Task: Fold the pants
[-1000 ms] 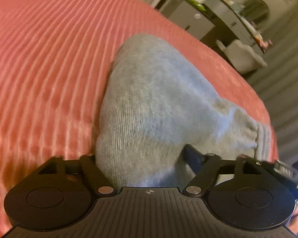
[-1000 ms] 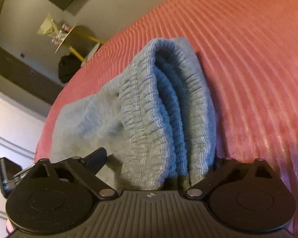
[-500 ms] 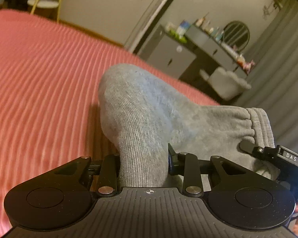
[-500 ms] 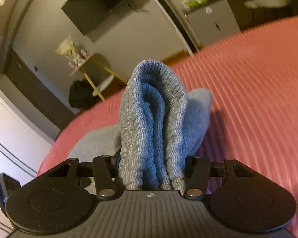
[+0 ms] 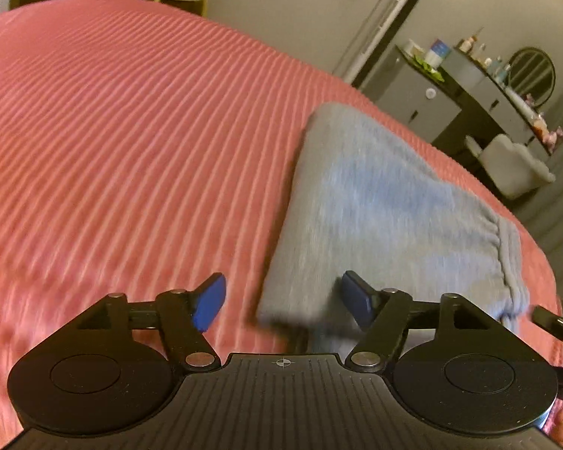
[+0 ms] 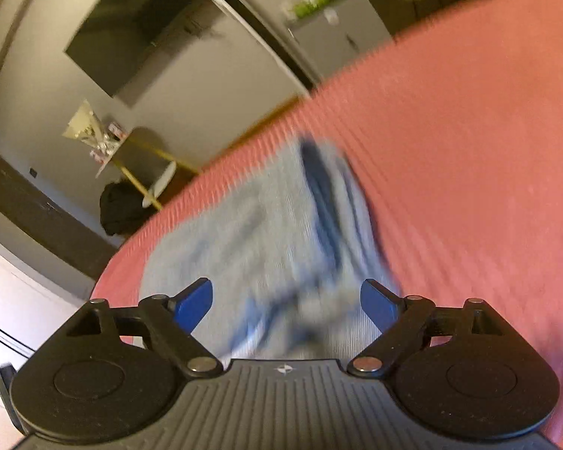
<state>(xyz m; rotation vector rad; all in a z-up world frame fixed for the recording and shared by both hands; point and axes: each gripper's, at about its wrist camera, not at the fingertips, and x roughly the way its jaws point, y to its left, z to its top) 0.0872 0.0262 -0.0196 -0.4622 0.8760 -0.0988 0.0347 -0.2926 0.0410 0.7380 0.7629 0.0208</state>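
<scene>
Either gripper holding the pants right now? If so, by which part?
Nothing is held. The left gripper and right gripper both have their jaws spread, with the grey pants lying folded on the red bedspread.

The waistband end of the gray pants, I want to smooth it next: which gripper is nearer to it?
Right. The right gripper hangs open straight over the elastic waistband. The left gripper, also open, sits at the pants' opposite corner, with the waistband far to its right.
</scene>
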